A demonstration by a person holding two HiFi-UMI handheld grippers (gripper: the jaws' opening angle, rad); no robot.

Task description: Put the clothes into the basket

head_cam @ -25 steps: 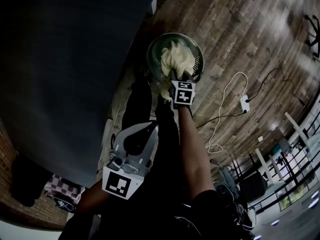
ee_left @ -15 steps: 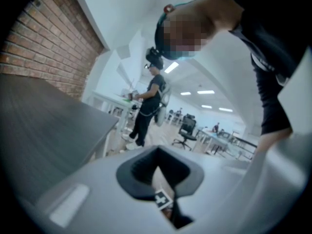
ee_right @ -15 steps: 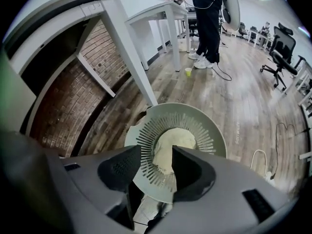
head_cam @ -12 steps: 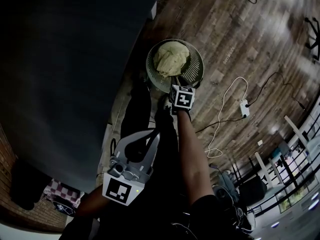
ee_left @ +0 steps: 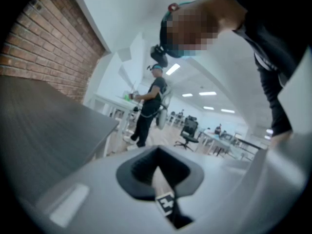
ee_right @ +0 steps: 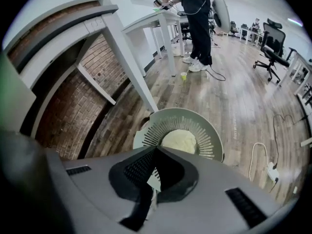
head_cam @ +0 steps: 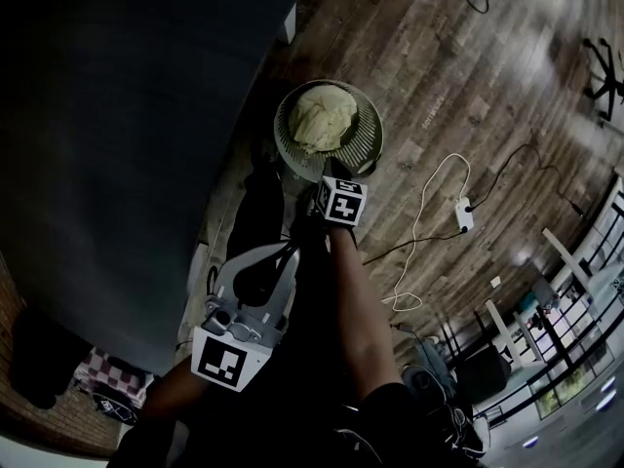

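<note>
Clothes [head_cam: 325, 117] lay heaped in the basket [head_cam: 374, 140] on the floor, the drop seemingly done, the right tool [ee_right: 156, 150] just clenched empty above its near rim, the left tool [ee_left: 157, 152] clenched empty, likely seeking more garments next.

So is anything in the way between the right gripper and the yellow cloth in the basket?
Nothing visible. The right gripper, jaws just closed empty, hangs above the round pale green slatted plastic basket, and the crumpled pale yellow cloth lies uncovered inside.

clothes [head_cam: 325, 117]: pale yellow, crumpled heap | inside round slatted basket [head_cam: 369, 142] | on wood floor
</note>
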